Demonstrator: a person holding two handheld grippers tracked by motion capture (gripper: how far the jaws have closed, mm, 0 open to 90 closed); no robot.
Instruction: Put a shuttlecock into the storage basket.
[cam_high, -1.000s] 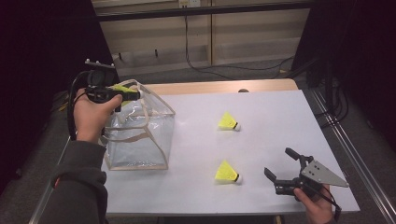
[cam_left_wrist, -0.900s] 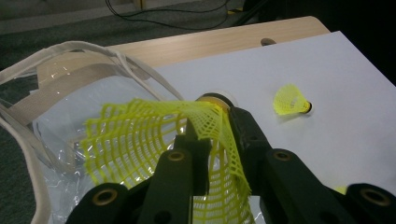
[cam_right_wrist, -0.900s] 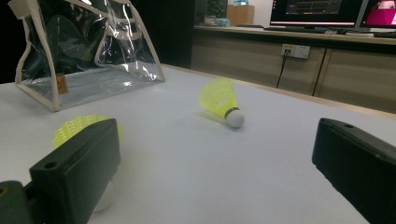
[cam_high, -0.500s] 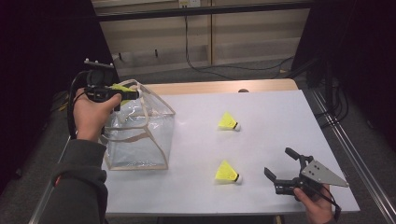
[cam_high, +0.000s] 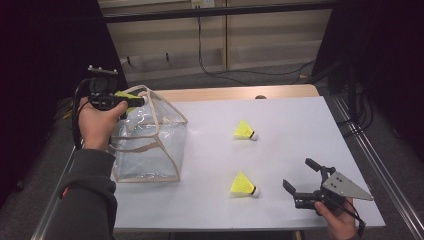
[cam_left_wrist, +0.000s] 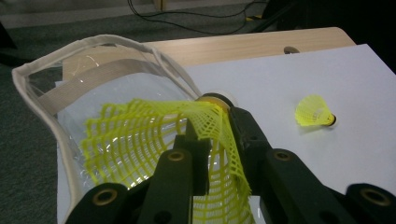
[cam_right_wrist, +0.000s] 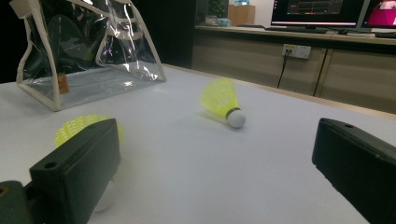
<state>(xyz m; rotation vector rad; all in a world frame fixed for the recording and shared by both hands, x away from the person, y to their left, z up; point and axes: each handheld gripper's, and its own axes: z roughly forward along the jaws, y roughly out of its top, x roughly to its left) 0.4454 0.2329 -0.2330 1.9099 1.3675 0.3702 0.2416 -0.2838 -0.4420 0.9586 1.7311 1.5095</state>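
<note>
Under both grippers, lying flat and white: table (cam_high: 290, 125). Just below the left gripper (cam_high: 137, 100), standing with its rimmed mouth gaping up toward the jaws: clear bag (cam_high: 150, 150). Pinching a yellow shuttle (cam_left_wrist: 154, 135) by its mesh skirt, jaws nearly shut and crumpling the net, cork pointing ahead past the fingertips, over the bag's rim. Resting low on the table at the person's right, jaws spread wide and holding nothing: right gripper (cam_high: 298, 173). Lying just ahead and left of those open jaws: second shuttle (cam_high: 242, 185); lying farther beyond it, well apart from the bag: third shuttle (cam_high: 244, 131).

Judging the step as dropping the held shuttle into the bag. Doing it well by carrying the cork fully past the rim and over the middle of the mouth, tipping the cork downward, opening the jaws only then, and easing them wide enough for the crushed skirt to spring free instead of clinging to a pad. Avoiding any nudge on the soft rim, likely folding the mouth shut.
</note>
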